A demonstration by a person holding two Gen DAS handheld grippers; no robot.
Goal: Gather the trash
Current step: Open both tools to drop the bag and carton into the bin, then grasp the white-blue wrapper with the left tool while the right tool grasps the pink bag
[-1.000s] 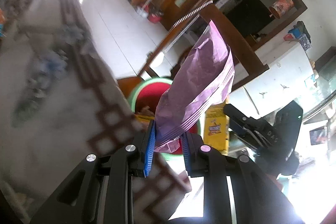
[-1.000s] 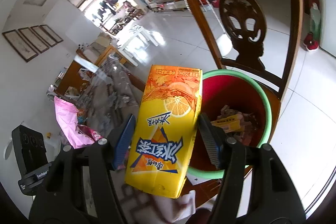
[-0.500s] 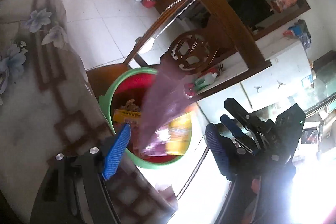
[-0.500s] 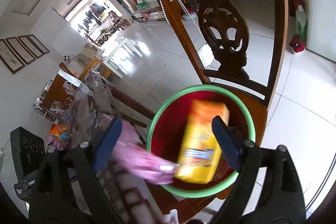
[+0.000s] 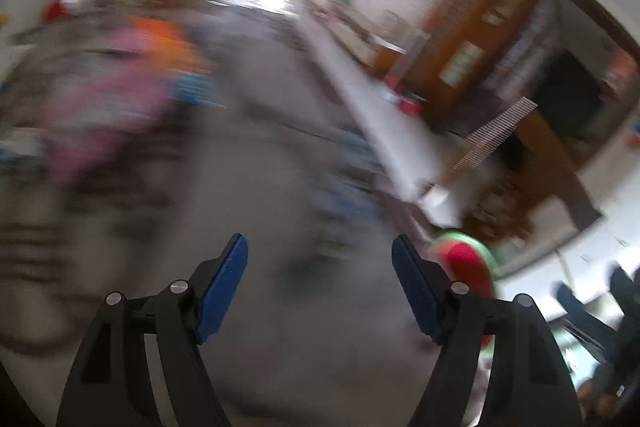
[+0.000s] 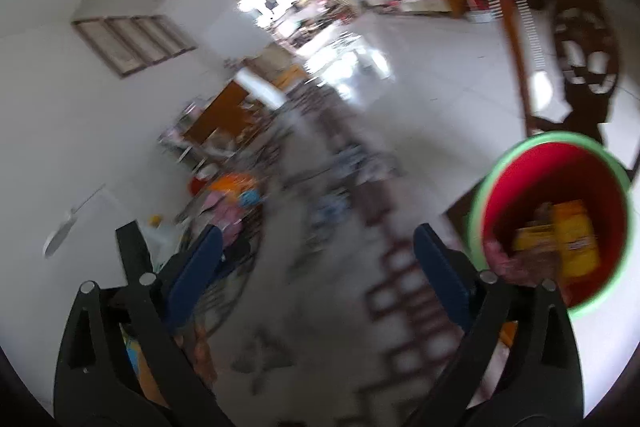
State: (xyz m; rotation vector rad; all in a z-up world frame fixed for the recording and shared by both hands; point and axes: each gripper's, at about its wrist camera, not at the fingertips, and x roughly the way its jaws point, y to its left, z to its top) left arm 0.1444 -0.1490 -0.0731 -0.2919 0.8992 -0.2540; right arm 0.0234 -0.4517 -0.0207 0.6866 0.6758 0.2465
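Both views are motion-blurred. My left gripper [image 5: 320, 275] is open and empty over the grey patterned tablecloth [image 5: 260, 347]. My right gripper [image 6: 316, 267] is open and empty over the same cloth [image 6: 320, 307]. The red bucket with a green rim [image 6: 552, 163] stands at the right, below the table edge. In it lie the yellow juice carton [image 6: 576, 243] and the pink wrapper [image 6: 504, 263]. The bucket also shows in the left wrist view [image 5: 468, 263]. Blurred pink, orange and blue trash [image 5: 120, 99] lies at the far left of the table; it also shows in the right wrist view [image 6: 232, 199].
A dark wooden chair [image 6: 576, 59] stands behind the bucket. White tiled floor [image 6: 440, 75] runs beyond the table edge. Wooden cabinets [image 5: 500, 39] line the far wall. The left gripper's body [image 6: 132, 259] shows at the left of the right wrist view.
Both grippers opened; the pink wrapper and the yellow carton dropped into the red bucket. Both grippers have since swung left, away from the bucket and over the table.
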